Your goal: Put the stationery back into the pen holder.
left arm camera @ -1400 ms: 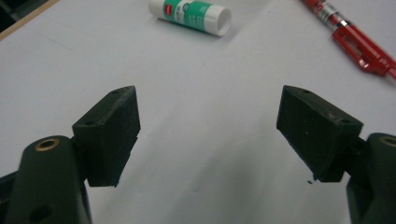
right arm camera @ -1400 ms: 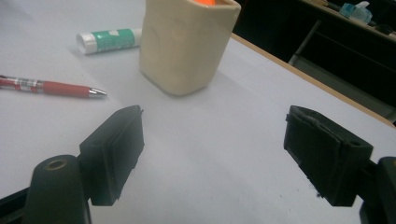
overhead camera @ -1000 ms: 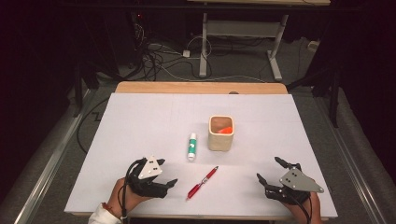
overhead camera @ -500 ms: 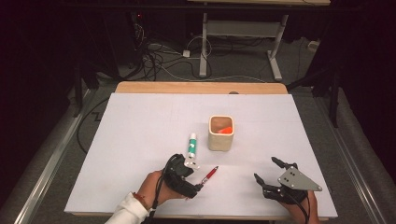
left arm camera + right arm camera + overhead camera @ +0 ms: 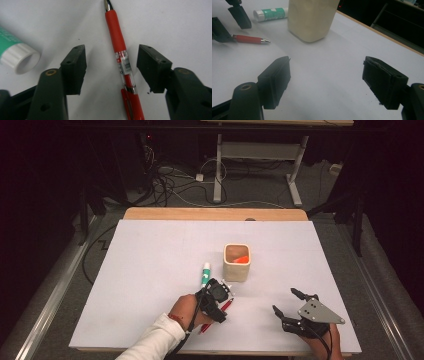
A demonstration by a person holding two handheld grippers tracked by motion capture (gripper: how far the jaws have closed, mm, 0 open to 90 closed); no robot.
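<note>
Left gripper (image 5: 111,67) astride red pen (image 5: 121,60), jaws just closing (pads not touching), pen's rear cut off, right gripper (image 5: 289,306) released, glue stick (image 5: 15,53) partly cropped.

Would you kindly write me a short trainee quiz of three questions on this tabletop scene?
1. True or false: the left gripper has its pads pressed on the red pen.
2. Which lies nearest the red pen: A) beige cup, B) green-and-white tube, C) right gripper?
3. What colour is the thing inside the beige cup?

Key:
1. False; the pen lies between open jaws, untouched.
2. B.
3. Orange.
</note>
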